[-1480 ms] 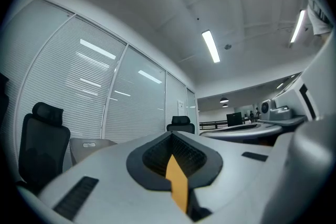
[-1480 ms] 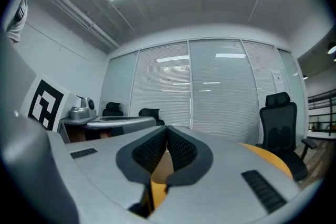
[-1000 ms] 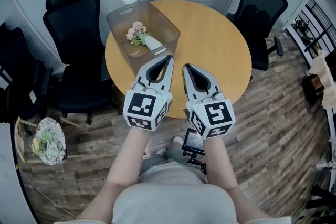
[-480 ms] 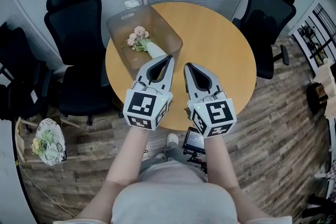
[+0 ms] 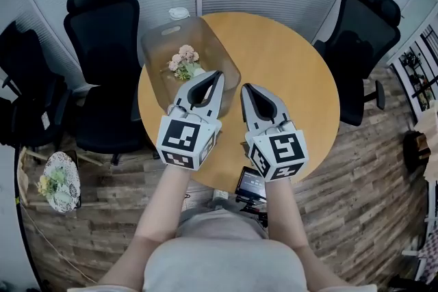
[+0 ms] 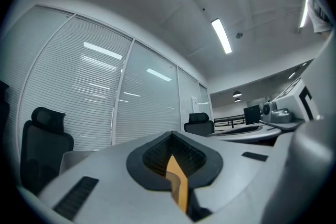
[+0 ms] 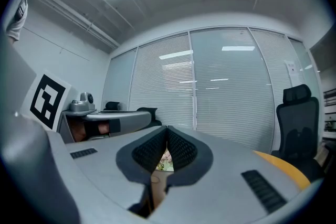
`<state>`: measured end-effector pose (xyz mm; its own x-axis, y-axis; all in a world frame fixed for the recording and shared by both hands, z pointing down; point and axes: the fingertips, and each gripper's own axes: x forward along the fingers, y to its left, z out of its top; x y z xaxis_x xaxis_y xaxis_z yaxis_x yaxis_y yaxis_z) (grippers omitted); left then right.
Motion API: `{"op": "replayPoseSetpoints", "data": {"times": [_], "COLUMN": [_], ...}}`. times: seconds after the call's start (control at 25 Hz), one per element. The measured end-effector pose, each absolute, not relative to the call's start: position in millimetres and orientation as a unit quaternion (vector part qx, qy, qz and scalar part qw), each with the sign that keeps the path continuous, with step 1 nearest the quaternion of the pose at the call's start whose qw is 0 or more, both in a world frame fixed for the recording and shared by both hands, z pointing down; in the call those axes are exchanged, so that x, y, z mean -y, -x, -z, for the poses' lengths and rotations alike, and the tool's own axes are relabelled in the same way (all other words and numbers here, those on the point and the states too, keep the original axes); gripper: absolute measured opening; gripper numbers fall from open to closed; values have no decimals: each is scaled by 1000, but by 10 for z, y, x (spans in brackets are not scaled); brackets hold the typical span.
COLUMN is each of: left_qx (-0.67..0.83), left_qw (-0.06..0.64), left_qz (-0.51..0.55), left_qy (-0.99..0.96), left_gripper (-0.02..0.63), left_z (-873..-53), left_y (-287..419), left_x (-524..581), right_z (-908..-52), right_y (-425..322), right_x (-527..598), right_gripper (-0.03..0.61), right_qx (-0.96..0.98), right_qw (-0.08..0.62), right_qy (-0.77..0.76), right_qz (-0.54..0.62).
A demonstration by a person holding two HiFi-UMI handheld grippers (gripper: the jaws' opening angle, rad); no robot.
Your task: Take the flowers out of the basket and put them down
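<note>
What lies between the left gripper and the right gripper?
Nothing: in the head view the left gripper and right gripper are apart, and only bare wooden table shows in the gap.

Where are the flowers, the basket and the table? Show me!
flowers (image 5: pixel 183 59), head view, on the pink blooms.
basket (image 5: pixel 219 46), head view, on its clear right wall.
table (image 5: pixel 287 78), head view, on the bare wooden top.
</note>
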<state>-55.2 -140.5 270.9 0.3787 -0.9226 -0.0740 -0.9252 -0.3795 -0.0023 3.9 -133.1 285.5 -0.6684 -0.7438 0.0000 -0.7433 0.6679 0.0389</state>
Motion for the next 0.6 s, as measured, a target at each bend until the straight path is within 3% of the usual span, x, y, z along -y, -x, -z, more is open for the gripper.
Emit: {"op": "replayPoseSetpoints", "data": {"times": [0.6], "left_qx": [-602], "left_qw": [34], "left_qz": [-15], "left_qy": [797], "left_gripper": [5], "left_z": [-2651], "left_y": [1012], "left_x": [1848], "right_z": [-2905], "right_y": [225], "right_x": [1926], "right_gripper": [25], "right_qx": [930], "right_qw": [14], "right_qy": [-367], "right_qz": [11]}}
